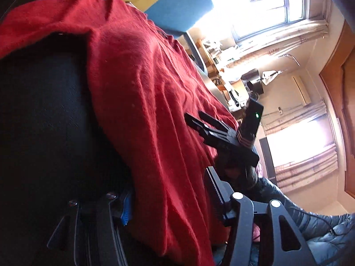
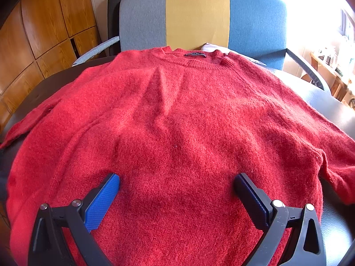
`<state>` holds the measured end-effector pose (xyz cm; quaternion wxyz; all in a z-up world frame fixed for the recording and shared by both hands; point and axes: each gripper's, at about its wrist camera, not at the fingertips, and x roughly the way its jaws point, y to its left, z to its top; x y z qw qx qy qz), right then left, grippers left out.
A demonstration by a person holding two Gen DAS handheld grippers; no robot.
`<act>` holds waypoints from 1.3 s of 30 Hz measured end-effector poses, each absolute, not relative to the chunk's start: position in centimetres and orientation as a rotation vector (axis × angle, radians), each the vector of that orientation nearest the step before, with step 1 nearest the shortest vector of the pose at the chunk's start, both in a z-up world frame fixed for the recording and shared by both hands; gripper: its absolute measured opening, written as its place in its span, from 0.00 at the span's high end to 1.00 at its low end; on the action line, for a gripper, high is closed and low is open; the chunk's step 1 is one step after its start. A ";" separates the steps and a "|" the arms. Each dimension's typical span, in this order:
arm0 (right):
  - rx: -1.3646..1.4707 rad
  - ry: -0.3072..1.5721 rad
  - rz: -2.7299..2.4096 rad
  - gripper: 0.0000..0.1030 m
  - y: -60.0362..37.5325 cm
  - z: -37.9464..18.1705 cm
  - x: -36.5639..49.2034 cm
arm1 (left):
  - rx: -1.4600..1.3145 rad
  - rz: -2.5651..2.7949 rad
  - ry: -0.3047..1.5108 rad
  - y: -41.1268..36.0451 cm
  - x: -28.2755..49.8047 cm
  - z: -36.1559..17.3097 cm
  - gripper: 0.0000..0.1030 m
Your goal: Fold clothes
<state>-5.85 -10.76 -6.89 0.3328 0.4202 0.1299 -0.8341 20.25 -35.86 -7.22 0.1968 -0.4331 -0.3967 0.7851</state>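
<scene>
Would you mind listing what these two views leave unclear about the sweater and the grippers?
- Red sweater, right wrist view: hem cut off by the bottom edge; right cuff cut off by the right edge.
- Neck label, same view: text too small.
- Left gripper, left wrist view: fingertips buried under draped cloth.
- Right gripper: open above the knit; contact unclear.

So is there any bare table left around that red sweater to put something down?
Little. The sweater covers most of the dark table. Bare strips show at the far right corner by the chair and at the far left, beyond the sleeve. The middle and near edge are all wool.
</scene>
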 end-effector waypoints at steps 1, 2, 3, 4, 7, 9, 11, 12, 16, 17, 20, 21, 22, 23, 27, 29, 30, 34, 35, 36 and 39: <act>1.097 0.339 -2.178 0.00 -10.8 -6.9 -5.9 | -1.212 2.185 -1.098 -35.6 20.6 -7.0 0.64; 1.097 0.339 -2.178 0.00 -10.7 -6.9 -5.9 | -1.202 2.189 -1.094 -35.6 21.0 -6.6 0.78; 1.097 0.338 -2.178 0.00 -10.7 -6.9 -5.9 | -1.157 2.202 -1.109 -36.1 21.5 -5.7 0.92; 1.097 0.337 -2.177 0.00 -10.7 -6.8 -6.0 | -1.105 2.214 -1.127 -36.5 21.9 -4.8 0.92; 1.097 0.335 -2.176 0.00 -10.6 -6.8 -6.1 | -0.990 2.253 -1.126 -37.7 23.6 -1.5 0.92; 1.096 0.334 -2.175 0.00 -10.5 -6.8 -6.3 | -0.969 2.297 -1.087 -38.2 24.8 0.5 0.92; 1.095 0.336 -2.175 0.00 -10.4 -6.8 -6.3 | -1.112 2.390 -1.064 -39.2 25.6 0.6 0.88; 1.094 0.337 -2.175 0.00 -10.4 -6.8 -6.3 | -1.158 2.403 -1.078 -39.6 26.0 -0.1 0.86; 1.092 0.340 -2.176 0.00 -10.4 -6.8 -6.4 | -1.294 2.424 -1.146 -40.8 27.9 -2.9 0.83; 1.092 0.340 -2.176 0.00 -10.4 -6.8 -6.4 | -1.296 2.413 -1.161 -40.5 28.2 -3.3 0.82; 1.091 0.342 -2.177 0.00 -10.4 -6.8 -6.4 | -1.199 2.360 -1.167 -38.2 29.0 -3.0 0.78; 1.092 0.342 -2.178 0.00 -10.5 -6.8 -6.4 | -1.193 2.345 -1.159 -36.9 28.5 -2.9 0.76; 1.092 0.342 -2.178 0.00 -10.5 -6.8 -6.3 | -1.195 2.331 -1.149 -35.6 27.9 -2.8 0.76; 1.091 0.342 -2.178 0.00 -10.5 -6.8 -6.3 | -1.252 2.337 -1.121 -34.6 27.2 -3.4 0.76; 1.089 0.351 -2.170 0.00 -10.4 -6.8 -5.9 | -1.548 2.374 -0.963 -31.3 24.7 -6.2 0.81; 1.080 0.372 -2.148 0.00 -9.9 -6.7 -5.3 | -1.539 2.356 -1.031 -31.9 25.7 -7.1 0.93; 1.076 0.380 -2.138 0.00 -9.6 -6.7 -5.0 | -1.523 2.343 -1.074 -32.3 26.2 -7.5 0.93; 1.058 0.390 -2.114 0.00 -8.1 -6.7 -3.9 | -1.482 2.343 -1.168 -33.6 28.3 -7.9 0.99; 1.055 0.392 -2.115 0.00 -7.9 -6.7 -3.7 | -1.463 2.349 -1.161 -33.5 28.3 -7.4 0.99; 1.053 0.394 -2.116 0.00 -7.7 -6.7 -3.5 | -1.440 2.356 -1.151 -33.4 28.3 -6.9 0.97; 1.047 0.398 -2.119 0.00 -7.2 -6.8 -3.0 | -1.340 2.437 -1.144 -34.5 28.2 -4.9 0.83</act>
